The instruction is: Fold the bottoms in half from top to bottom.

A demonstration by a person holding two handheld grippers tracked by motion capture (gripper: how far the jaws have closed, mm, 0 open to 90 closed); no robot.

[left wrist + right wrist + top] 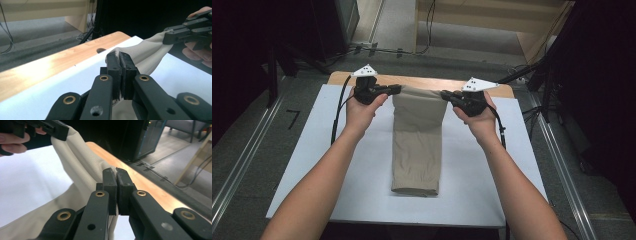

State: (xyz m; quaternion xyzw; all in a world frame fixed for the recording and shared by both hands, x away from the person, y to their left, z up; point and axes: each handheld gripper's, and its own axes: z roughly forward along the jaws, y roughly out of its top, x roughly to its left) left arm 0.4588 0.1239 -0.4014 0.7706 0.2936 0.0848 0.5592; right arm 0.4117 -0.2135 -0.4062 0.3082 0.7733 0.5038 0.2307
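Both grippers, left [398, 89] and right [445, 94], clamped the once-folded trousers' [417, 145] 12 o'clock edge, next fold undone

- Folded trousers [417, 145]: plain beige, no pattern.
- Table cover [312, 165]: white.
- Table edge [422, 81]: light wood grain.
- Left gripper [397, 90], right gripper [445, 95]: black, brass-coloured rivets.

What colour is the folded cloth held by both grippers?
Plain beige cloth, best seen in the high view.

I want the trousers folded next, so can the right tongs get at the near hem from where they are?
Probably yes, but not yet: the right tongs are shut on the far corner of the trousers. Nothing lies between them and the hem.
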